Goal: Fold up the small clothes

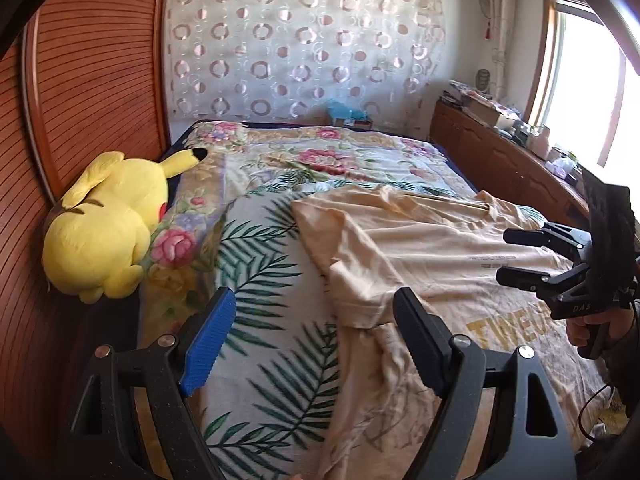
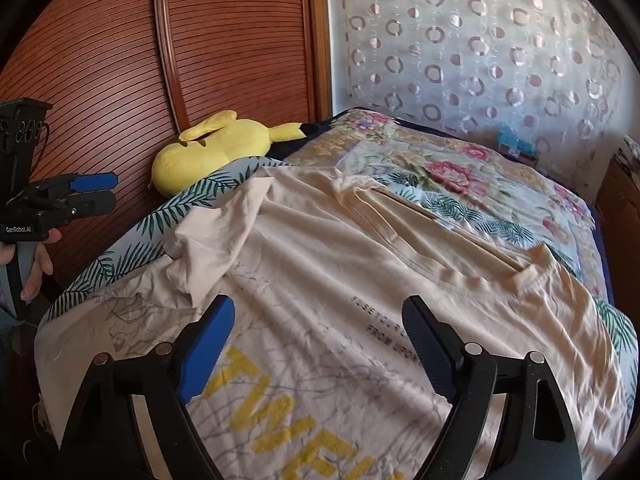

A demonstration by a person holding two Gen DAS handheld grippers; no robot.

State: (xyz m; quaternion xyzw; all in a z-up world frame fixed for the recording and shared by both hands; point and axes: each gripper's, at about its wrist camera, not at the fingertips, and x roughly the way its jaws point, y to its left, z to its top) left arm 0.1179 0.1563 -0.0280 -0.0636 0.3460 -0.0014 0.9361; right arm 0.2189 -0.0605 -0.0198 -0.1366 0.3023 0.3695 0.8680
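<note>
A cream T-shirt (image 1: pixel 440 248) (image 2: pixel 340 248) with yellow lettering lies spread on the bed, its collar toward the far right. Its left sleeve (image 1: pixel 352 264) is folded in over the body. My left gripper (image 1: pixel 316 320) hangs open just above that sleeve and the leaf-print blanket, with no cloth pinched between its pads. My right gripper (image 2: pixel 320 336) is open too, hovering over the printed chest of the shirt with nothing held. Each gripper shows in the other's view, held by a hand: the right gripper (image 1: pixel 512 256) at the right edge, the left gripper (image 2: pixel 104 190) at the left edge.
A yellow plush toy (image 1: pixel 104 224) (image 2: pixel 216 148) lies at the bed's left edge against a slatted wooden panel (image 1: pixel 80 80). A floral bedspread (image 1: pixel 320 152) covers the far half of the bed. A cluttered wooden cabinet (image 1: pixel 500 160) runs along the right, below a bright window.
</note>
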